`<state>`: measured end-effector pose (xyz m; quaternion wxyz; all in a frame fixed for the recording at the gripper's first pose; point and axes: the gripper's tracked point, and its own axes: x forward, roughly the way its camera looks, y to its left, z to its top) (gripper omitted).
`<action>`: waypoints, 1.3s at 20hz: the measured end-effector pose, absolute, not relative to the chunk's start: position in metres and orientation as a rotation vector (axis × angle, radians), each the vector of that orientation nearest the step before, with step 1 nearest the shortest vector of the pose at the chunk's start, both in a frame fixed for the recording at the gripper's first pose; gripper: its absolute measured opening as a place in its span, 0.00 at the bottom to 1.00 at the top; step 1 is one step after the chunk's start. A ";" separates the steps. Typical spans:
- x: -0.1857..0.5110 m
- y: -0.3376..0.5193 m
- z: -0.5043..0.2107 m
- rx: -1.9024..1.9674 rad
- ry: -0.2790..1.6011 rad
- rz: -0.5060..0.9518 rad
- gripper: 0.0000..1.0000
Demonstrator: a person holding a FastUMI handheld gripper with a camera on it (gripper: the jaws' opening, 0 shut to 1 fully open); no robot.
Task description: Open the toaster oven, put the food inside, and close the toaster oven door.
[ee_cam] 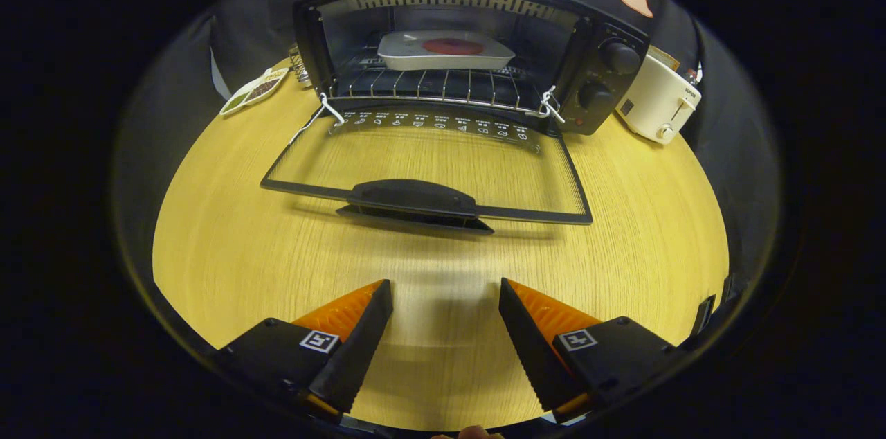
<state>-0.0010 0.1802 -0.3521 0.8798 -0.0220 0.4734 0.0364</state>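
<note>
Wooden and pale, the table [228, 245] carries everything we see, and behind it hangs the black cloth wall. At the far side of the table stands the oven [595, 72], a dark box with two round knobs [618, 57] one above the other on its right panel. Its door [429, 169] is fully open and lies flat toward us, just above the table, so that we see the wood grain through the glass; the handle [412, 198] sits on the near edge of the door, and a row of small white symbols runs along the edge next to the hinge. Inside the oven, on the wire rack [429, 87], rests a white tray [445, 50] with the food [453, 46], a flat round reddish piece, in its middle. To the right of the oven, near its corner, stands a cream toaster [657, 103] with a small knob at the front. To the left of the oven lies a small leaf-shaped dish [254, 91] with some dark and greenish fillings that we cannot identify. Our gripper [446, 318] is over the near part of the table, well apart from the door handle, which is ahead of it. Its two fingers are spread wide and hold nothing; between them we see only bare wood.
</note>
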 end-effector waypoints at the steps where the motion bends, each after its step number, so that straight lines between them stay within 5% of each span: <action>1: 0.003 0.182 -0.353 -0.030 0.987 0.069 0.99; 26: 0.032 0.192 -0.304 0.019 0.907 0.068 0.99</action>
